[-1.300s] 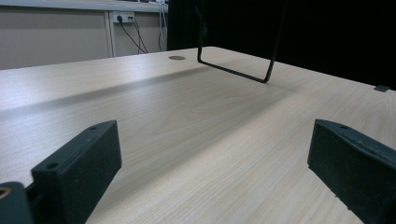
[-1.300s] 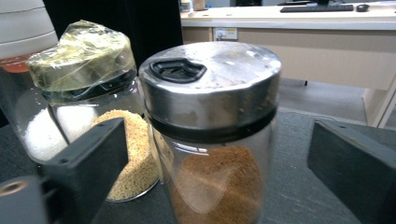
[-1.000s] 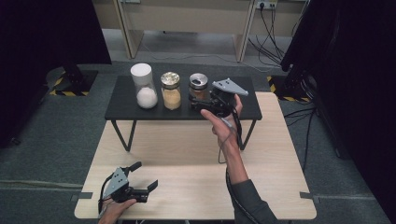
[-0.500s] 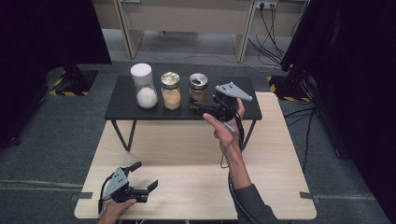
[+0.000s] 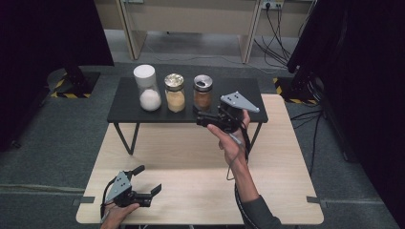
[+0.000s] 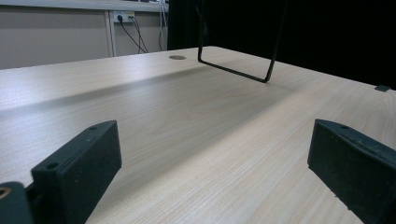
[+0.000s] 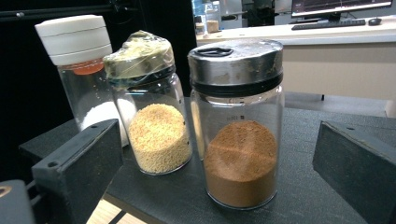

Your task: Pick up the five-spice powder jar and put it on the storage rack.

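Right tongs [image 5: 199, 119] nudged closer; brown jar [image 7: 239, 123] upright, lid up

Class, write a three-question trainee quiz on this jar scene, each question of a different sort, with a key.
1. True or false: the right gripper already clamps the brown-powder jar.
2. Which jar has a white lid? A) white-powder jar B) yellow-grain jar C) brown-powder jar
3. Fill in: the left gripper lies on the wooden ____.

Key: 1 false, its jaws stand open, apart from the jar; 2 A; 3 table.
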A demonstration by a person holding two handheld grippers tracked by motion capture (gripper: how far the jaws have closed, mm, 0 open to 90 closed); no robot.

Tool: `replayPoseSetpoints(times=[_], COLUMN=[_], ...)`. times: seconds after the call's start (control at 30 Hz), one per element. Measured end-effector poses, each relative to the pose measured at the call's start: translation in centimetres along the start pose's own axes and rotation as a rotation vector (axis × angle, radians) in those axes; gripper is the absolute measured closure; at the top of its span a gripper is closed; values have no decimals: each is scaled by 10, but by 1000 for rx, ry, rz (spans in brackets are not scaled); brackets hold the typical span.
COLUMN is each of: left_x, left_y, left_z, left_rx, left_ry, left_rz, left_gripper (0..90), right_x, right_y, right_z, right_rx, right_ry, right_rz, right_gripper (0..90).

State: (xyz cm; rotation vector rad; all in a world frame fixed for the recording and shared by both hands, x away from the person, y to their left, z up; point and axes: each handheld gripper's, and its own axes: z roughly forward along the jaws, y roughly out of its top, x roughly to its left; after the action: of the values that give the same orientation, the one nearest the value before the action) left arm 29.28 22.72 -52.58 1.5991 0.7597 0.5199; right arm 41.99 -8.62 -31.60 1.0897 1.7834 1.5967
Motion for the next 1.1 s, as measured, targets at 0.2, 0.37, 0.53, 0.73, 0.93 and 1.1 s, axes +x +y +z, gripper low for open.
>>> replayPoseSetpoints(times=[0.2,0.37,0.53,0.73,0.93,1.1], left_x=[0,0,0,0,0,0], left_y=[0,0,0,0,0,0], left_z=[0,0,0,0,0,0], left_rx=[0,0,3,3,2,2], left_ry=[0,0,0,0,0,0], left_rz=[0,0,4,4,1,2], left_gripper=[22,22,22,22,22,22], right_x=[1,2,3,5,7,10], right_y=[-2,-6,-11,-17,-21,-25], right_z=[-6,-11,-15,-16,-18,-21], right_rx=[-9,-19,-22,-23,-27,-34], right_ry=[7,17,25,35,46,48], right_rz=[-1,-2,-3,-6,-3,-17], right_gripper=[20,20,20,20,20,20])
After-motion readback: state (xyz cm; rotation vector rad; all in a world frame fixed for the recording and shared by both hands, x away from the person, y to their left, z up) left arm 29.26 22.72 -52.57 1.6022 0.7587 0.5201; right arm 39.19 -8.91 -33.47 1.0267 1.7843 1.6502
